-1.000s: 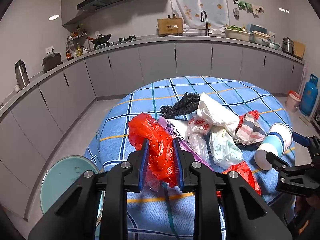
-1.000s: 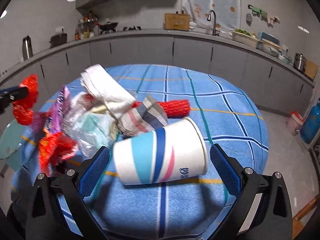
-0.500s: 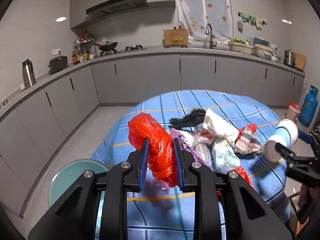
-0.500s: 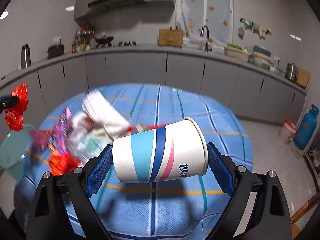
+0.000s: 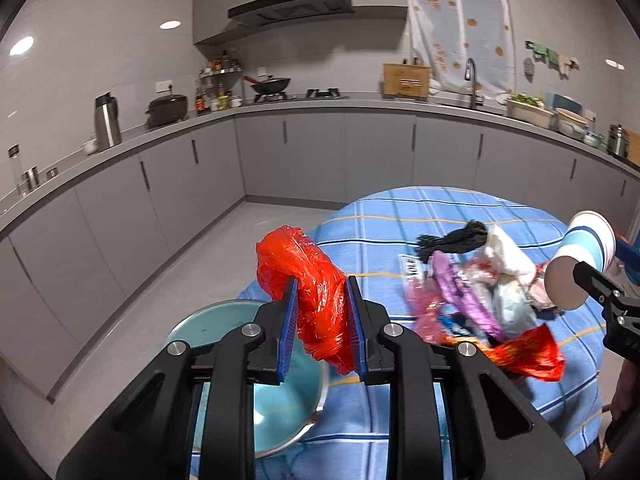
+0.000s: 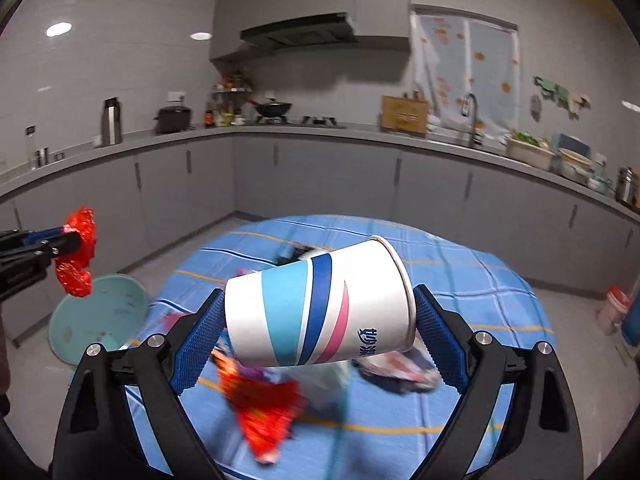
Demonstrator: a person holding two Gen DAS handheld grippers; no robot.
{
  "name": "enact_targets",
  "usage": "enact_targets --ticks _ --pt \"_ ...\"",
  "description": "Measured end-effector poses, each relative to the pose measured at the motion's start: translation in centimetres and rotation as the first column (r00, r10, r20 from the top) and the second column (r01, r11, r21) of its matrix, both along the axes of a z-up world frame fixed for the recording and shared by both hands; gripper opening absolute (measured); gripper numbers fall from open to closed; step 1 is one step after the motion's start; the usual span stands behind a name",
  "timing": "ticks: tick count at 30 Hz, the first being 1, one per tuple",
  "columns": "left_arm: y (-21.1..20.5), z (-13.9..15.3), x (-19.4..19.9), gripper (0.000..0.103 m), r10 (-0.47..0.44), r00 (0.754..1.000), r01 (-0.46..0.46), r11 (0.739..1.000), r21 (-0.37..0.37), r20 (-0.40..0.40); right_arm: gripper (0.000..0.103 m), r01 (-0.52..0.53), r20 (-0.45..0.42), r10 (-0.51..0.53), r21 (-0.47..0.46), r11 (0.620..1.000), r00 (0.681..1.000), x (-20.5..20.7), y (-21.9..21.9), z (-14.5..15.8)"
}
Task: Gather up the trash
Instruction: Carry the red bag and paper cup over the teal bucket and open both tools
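While the left tool [image 5: 320,320] pinches the red plastic bag [image 5: 312,284] between narrow jaws, the teal bin [image 5: 224,322] sits on the floor directly below and just beside it, so this hand is nearer. The right tool [image 6: 318,328] clamps the paper cup [image 6: 320,304] lying crosswise, over the counter [image 6: 480,276], with the bin well off to its left.
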State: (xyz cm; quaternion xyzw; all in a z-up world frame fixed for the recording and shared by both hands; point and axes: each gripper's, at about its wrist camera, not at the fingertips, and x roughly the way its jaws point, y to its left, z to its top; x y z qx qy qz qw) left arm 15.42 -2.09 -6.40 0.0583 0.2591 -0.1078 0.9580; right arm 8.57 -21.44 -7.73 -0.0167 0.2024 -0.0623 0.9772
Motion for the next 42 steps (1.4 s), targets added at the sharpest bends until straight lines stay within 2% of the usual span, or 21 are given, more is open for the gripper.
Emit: enact_targets --ticks 8,19,32,42 --pt "3.8 -0.6 1.0 0.024 0.088 0.996 -0.088 0.996 0.002 -0.013 0.09 -0.123 -0.001 0.123 -0.009 0.992 0.992 2.9 4.9 0.6" --pt "8.4 -2.6 3.1 0.024 0.187 0.98 -0.188 0.982 -0.008 -0.063 0.09 -0.241 -0.03 0.24 -0.023 0.97 0.97 6.9 10.7 0.0" --pt "10.7 -5.5 5.9 0.025 0.228 0.963 -0.232 0.973 -0.011 -0.146 0.09 -0.363 -0.085 0.361 -0.012 0.932 0.929 11.0 16.3 -2.6" --pt "11.0 -7.3 6.5 0.027 0.237 0.953 -0.242 0.97 -0.006 -0.189 0.09 -0.423 -0.127 0.419 -0.008 0.906 0.899 13.0 18.7 -4.5"
